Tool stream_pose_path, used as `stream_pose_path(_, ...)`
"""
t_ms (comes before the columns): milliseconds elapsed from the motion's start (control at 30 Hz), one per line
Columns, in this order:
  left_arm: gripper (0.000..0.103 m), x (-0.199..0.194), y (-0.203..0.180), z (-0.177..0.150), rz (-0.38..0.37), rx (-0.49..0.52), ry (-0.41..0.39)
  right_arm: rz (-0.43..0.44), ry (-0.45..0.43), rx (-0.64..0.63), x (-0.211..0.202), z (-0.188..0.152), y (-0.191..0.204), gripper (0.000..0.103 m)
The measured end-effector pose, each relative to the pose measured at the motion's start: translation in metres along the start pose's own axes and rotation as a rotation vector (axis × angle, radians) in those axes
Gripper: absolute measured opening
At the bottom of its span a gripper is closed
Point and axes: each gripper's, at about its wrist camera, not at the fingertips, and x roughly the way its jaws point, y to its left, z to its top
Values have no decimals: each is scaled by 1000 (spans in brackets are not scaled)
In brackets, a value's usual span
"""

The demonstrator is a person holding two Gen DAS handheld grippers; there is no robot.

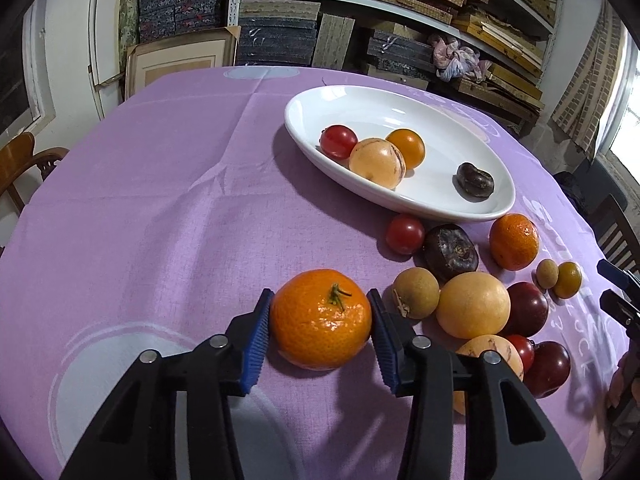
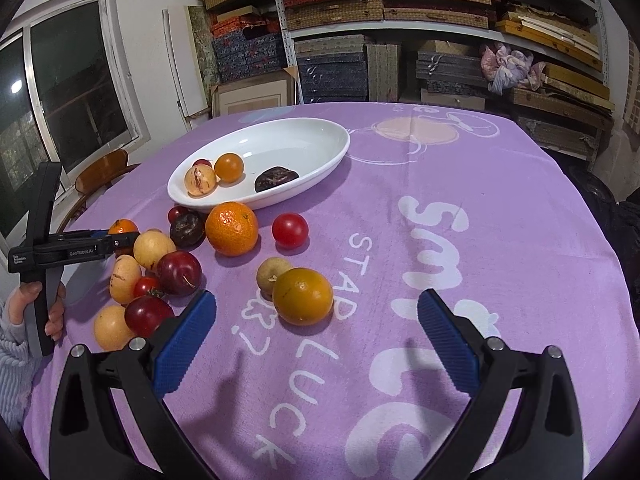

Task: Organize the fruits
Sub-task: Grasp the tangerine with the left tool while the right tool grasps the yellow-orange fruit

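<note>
My left gripper [image 1: 320, 316] is shut on a stemmed mandarin [image 1: 322, 318], both blue pads against its sides, low over the purple cloth. In the right wrist view the left gripper [image 2: 116, 240] shows at the left, with that mandarin [image 2: 123, 227] between its fingers. A white oval dish [image 1: 420, 200] holds a red tomato [image 1: 338, 142], a pale striped fruit [image 1: 377, 163], an orange fruit [image 1: 406, 148] and a dark fruit [image 1: 475, 181]. My right gripper [image 2: 316, 320] is open and empty, just short of a dark-orange fruit [image 2: 303, 296].
Several loose fruits lie right of my left gripper: a second mandarin [image 1: 514, 242], a dark chestnut-like fruit [image 1: 450, 254], a yellow fruit [image 1: 473, 305], plums [image 1: 528, 308]. A lone red tomato [image 2: 290, 230] lies mid-cloth. Shelves of boxes [image 2: 440, 20] stand behind; a wooden chair [image 2: 104, 170] at left.
</note>
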Motion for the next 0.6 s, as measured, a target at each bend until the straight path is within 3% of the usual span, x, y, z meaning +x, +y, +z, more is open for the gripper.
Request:
stream_pose_path(267,47,-9,-3,-9,-1,21,-8,-43,25,-111,10,1,21,98)
stream_pose_path(300,47,-9,-3,-9,-1,20,-9,-46,34,-125,13,1,23,94)
stream_pose_path(333,47,-9,-3,-9,-1,17,-8,-47,44,-136,16,2,26,79)
stream_pose_path(400,47,-9,-1,-9,-5,9,-4,-40,84,-139,27,4,26,60)
stream_pose_path(600,47,-8,0,-11,-7,5,-1,13,142,-63,43,9,10,58)
